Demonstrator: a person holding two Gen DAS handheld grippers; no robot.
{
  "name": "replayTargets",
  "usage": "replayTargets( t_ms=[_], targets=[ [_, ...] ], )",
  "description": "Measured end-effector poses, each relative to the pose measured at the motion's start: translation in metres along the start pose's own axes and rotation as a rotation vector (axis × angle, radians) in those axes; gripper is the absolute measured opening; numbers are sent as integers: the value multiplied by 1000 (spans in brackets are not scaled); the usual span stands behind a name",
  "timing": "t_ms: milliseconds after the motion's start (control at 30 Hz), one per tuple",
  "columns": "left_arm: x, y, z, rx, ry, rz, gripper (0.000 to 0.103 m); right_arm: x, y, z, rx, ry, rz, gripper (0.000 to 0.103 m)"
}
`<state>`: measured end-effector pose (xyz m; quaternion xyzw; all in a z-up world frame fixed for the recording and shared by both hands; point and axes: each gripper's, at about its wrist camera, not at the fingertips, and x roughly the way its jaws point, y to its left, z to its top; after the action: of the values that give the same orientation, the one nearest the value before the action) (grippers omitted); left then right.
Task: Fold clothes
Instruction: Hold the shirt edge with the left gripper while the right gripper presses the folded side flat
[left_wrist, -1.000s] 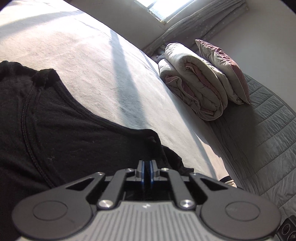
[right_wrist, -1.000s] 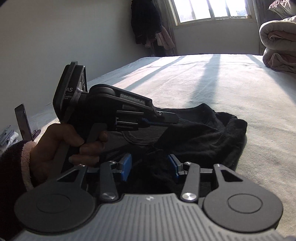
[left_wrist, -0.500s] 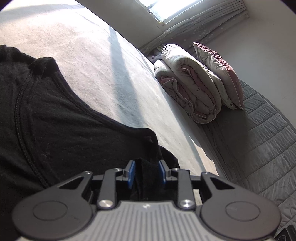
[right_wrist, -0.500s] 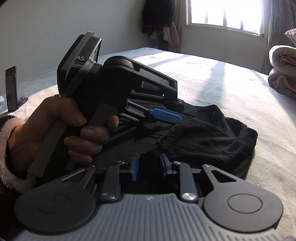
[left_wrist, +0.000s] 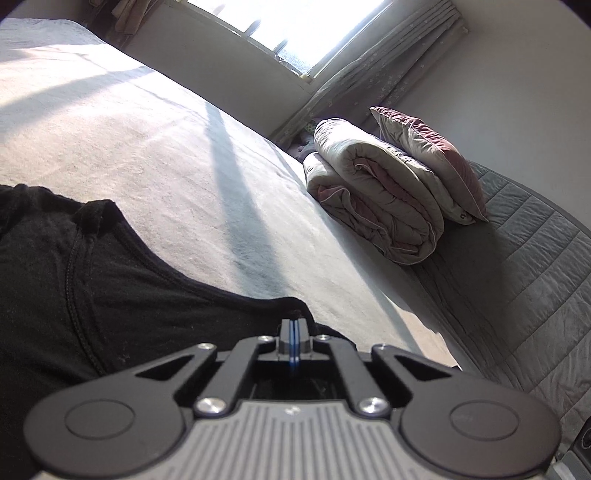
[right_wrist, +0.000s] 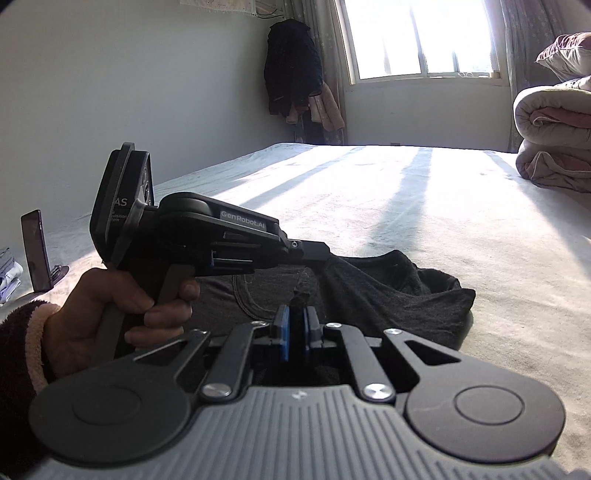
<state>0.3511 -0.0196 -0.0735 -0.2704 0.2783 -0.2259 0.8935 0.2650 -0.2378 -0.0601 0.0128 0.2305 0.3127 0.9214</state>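
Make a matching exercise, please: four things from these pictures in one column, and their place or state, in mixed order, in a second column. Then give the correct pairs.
Things:
1. black garment
2. rolled quilt
3. phone
4. dark clothes

Place or state:
A. hanging in the corner beside the window
B. standing upright on a small stand at the far left
C. spread on the bed, pinched by both the left gripper and the right gripper
D. lying on the bed with a pillow leaning on it

Pairs: 1-C, 2-D, 3-B, 4-A
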Motion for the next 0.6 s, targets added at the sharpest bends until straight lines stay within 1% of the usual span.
replayTargets(
  t_ms=[167, 300, 367, 400, 433, 500, 567, 600],
  targets=[
    [0, 2, -1, 27, 4, 56, 0, 13, 15, -1, -20, 40, 33, 8],
    [5, 4, -3, 46, 34, 131, 1, 23, 21, -6, -33, 93, 46, 8],
    [11, 6, -5, 57, 69, 198, 1, 34, 19, -4, -29, 151, 59, 11],
    [12, 7, -7, 70, 70, 217, 1, 36, 20, -6, -29, 175, 67, 11],
    [12, 8, -9, 80, 71, 232, 3, 37, 21, -7, -31, 193, 75, 17],
    [8, 8, -6, 64, 63, 214, 3, 36, 22, -6, -31, 221, 99, 21],
    [0, 8, -3, 53, 30, 185, 4, 24, 21, -5, -10, 204, 160, 21],
    [-3, 7, -1, 47, 14, 163, 4, 20, 18, -4, 10, 182, 175, 21]
  ],
)
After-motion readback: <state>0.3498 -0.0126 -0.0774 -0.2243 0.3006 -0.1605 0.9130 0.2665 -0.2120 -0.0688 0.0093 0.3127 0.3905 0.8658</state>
